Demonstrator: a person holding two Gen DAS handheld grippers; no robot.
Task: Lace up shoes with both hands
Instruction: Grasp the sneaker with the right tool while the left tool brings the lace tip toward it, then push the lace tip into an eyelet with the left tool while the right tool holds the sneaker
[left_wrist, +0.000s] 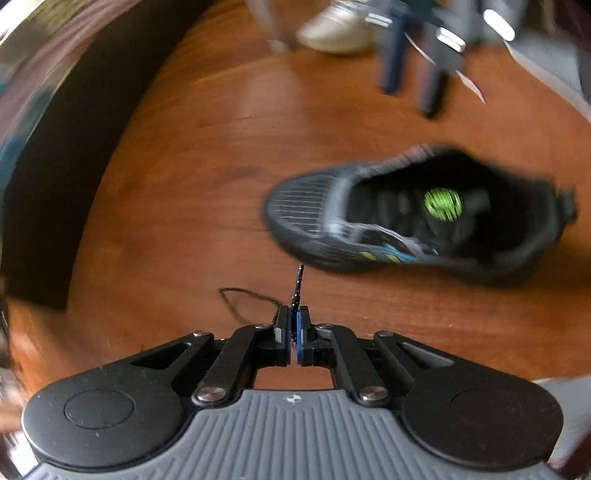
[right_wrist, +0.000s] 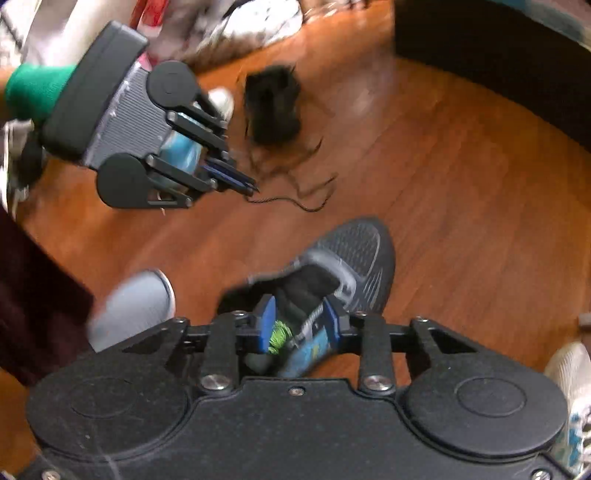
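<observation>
Right gripper (right_wrist: 300, 325) half spread over the dark shoe (right_wrist: 343, 266) collar, pads maybe not biting: could slide off. Beyond, left gripper (left_wrist: 294, 325) pressed together, pinching black lace (right_wrist: 291, 201) tip; could slip free. Second shoe (right_wrist: 272, 107) lying farther back.

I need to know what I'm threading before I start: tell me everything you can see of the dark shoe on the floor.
The dark shoe is a grey-black mesh trainer with pale trim along the eyelet edges, blue-and-yellow side markings and a green spot inside on the insole. No lace shows in its eyelets and its mouth gapes open. It lies on the wooden floor. The right gripper straddles its opening; contact is unclear. The left gripper, apart from it, pinches a black lace.
</observation>
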